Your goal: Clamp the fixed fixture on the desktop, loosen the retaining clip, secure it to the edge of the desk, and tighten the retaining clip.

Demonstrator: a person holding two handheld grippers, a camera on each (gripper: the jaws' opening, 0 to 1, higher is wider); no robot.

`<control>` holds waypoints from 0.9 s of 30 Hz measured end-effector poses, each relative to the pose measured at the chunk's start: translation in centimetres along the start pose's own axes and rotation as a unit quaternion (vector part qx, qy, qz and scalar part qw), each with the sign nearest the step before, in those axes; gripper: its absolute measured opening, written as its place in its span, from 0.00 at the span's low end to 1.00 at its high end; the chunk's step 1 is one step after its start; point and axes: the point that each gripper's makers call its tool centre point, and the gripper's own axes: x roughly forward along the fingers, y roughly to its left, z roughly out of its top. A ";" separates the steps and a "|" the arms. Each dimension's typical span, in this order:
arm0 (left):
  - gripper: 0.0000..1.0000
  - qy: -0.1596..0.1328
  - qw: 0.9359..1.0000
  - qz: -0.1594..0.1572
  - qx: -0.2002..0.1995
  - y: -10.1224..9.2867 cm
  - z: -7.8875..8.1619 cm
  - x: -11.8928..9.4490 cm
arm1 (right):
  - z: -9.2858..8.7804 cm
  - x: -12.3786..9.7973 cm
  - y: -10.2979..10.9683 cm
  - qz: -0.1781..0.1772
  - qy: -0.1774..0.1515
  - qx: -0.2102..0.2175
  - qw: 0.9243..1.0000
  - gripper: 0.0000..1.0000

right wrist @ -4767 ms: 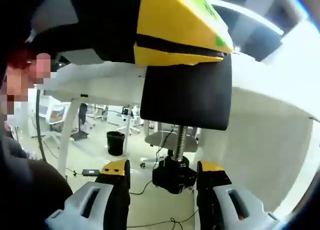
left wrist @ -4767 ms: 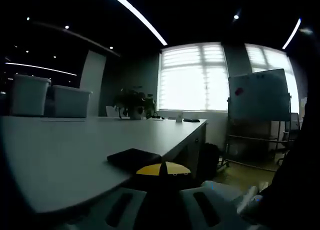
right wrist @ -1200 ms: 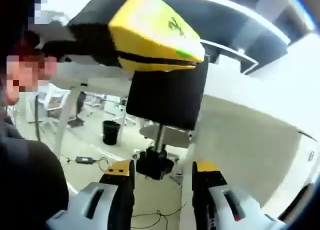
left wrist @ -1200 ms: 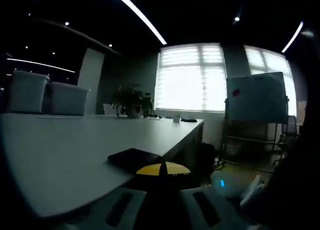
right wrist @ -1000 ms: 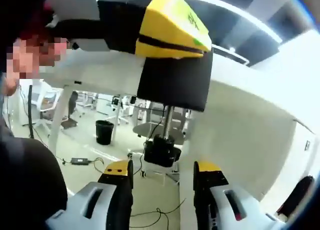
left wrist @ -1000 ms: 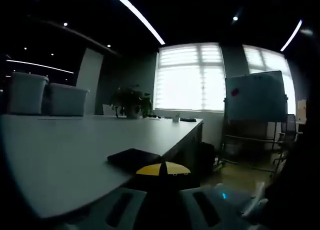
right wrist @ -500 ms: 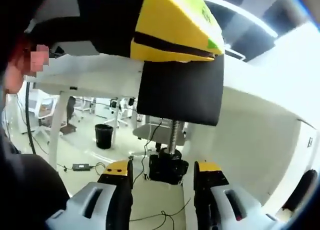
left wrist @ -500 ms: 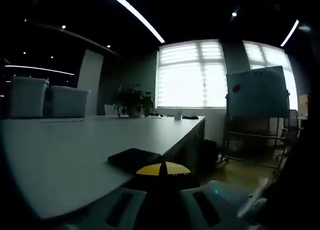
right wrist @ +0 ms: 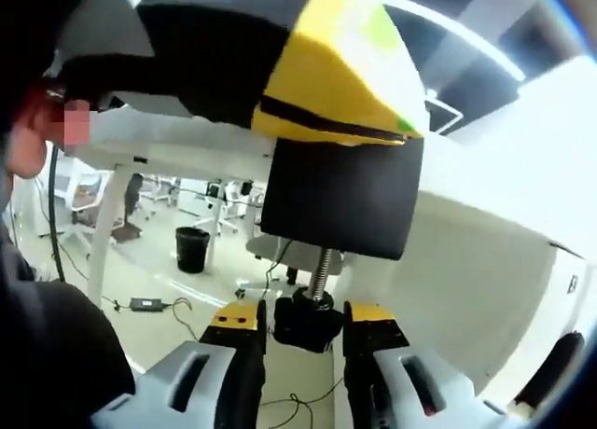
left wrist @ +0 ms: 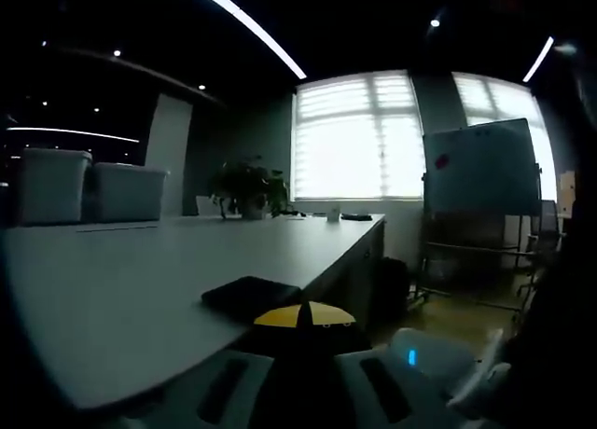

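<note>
Left gripper view: clamp [left wrist: 250, 295] sits on the desk [left wrist: 121, 280] at its near edge, just ahead of the left gripper [left wrist: 302, 319]. Two bins [left wrist: 89, 192] stand at the desk's far left, a plant [left wrist: 248, 188] at its far end. Whiteboard [left wrist: 480, 179] stands right of the desk. Right gripper view: clamp hangs from the desk edge, its screw [right wrist: 321, 261] below it, knob [right wrist: 303, 323] between the right gripper [right wrist: 303, 339] jaws. Left gripper above the clamp.
</note>
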 end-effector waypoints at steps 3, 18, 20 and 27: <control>0.01 0.000 1.000 0.000 -0.004 -0.1 0.0 0.0 | 0.0 0.0 -0.2 0.007 0.000 0.010 1.000 0.26; 0.01 0.010 1.000 -0.004 -0.002 0.1 -0.1 0.0 | 0.1 0.0 1.3 0.252 -0.011 -0.031 0.967 0.26; 0.01 0.011 1.000 -0.002 0.000 0.1 -0.1 0.0 | 0.1 0.2 1.5 0.270 -0.023 -0.047 0.961 0.26; 0.01 0.014 1.000 -0.001 0.003 0.1 -0.2 0.0 | 0.1 -0.5 2.3 0.381 -0.053 -0.055 0.922 0.26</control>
